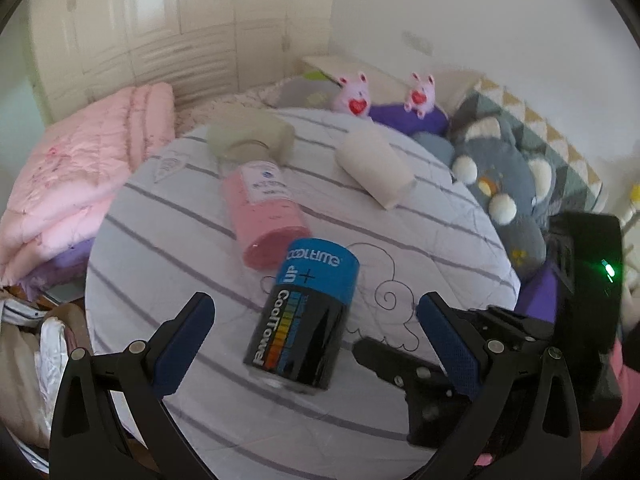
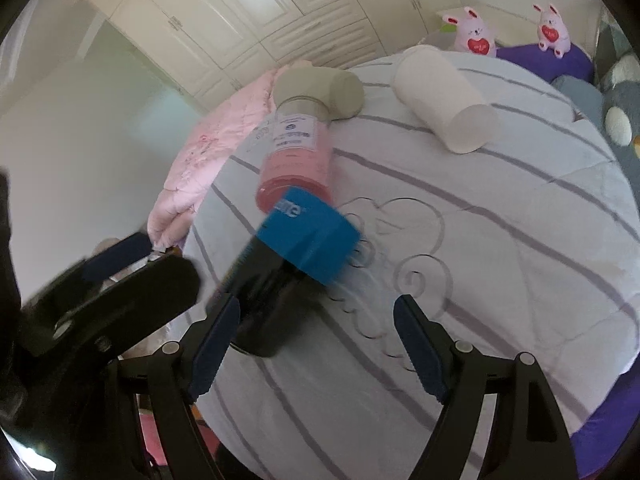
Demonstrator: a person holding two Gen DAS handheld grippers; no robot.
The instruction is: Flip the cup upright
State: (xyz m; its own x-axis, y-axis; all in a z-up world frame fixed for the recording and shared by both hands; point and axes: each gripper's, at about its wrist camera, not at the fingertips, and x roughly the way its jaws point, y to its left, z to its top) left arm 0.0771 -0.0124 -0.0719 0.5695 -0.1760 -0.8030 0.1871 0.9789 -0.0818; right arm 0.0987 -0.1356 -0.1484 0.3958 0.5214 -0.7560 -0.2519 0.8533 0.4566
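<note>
A white paper cup [image 1: 376, 170] lies on its side on the striped bed cover at the far right; it also shows in the right wrist view [image 2: 444, 98]. A black and blue "CoolTowel" canister [image 1: 302, 316] lies on the cover between the fingers of my open left gripper [image 1: 316, 340], apart from both. In the right wrist view the canister [image 2: 288, 276] is blurred, beside the left finger of my open right gripper [image 2: 316, 340]. A pink bottle [image 1: 264, 212] with a beige cap [image 1: 252, 138] lies just beyond it.
A folded pink quilt [image 1: 76, 184] lies at the left. Two pink plush rabbits [image 1: 354, 94], a purple cushion and a grey plush toy [image 1: 504, 188] line the far right of the bed. The right gripper's body [image 1: 500, 336] is close on the right. White wardrobes stand behind.
</note>
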